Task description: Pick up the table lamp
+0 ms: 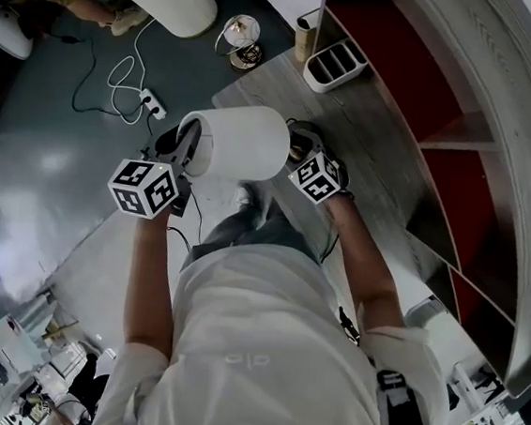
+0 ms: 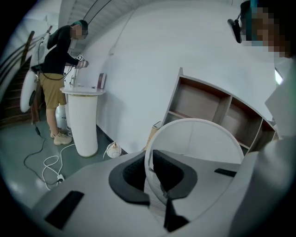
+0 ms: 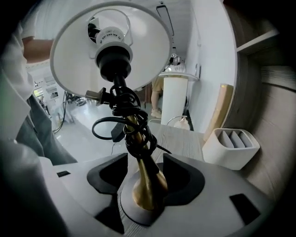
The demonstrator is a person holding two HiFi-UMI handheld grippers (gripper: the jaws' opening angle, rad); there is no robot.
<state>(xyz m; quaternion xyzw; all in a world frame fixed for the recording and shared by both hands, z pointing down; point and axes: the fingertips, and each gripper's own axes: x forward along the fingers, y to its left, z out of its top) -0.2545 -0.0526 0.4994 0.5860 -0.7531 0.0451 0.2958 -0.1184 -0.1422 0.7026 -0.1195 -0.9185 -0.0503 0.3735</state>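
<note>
Clamping the table lamp [image 1: 245, 141] by its white shade [image 2: 199, 139], the left gripper [image 2: 156, 183] has its jaws nearly together on the rim; the right gripper [image 3: 145, 163] has its jaws apart, with the brass stem [image 3: 147, 183] between them.

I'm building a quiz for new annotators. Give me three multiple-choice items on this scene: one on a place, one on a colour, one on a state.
1. Where does the white slotted holder stand? A floor; B wooden tabletop; C shelf.
2. The lamp's stem is: A brass; B red; C blue.
3. The left gripper is: A open; B shut on the lampshade's rim; C shut on a cord.
Answers: B, grey wood lies under it; A, it gleams gold in the right gripper view; B, its pads pinch the rim.
</note>
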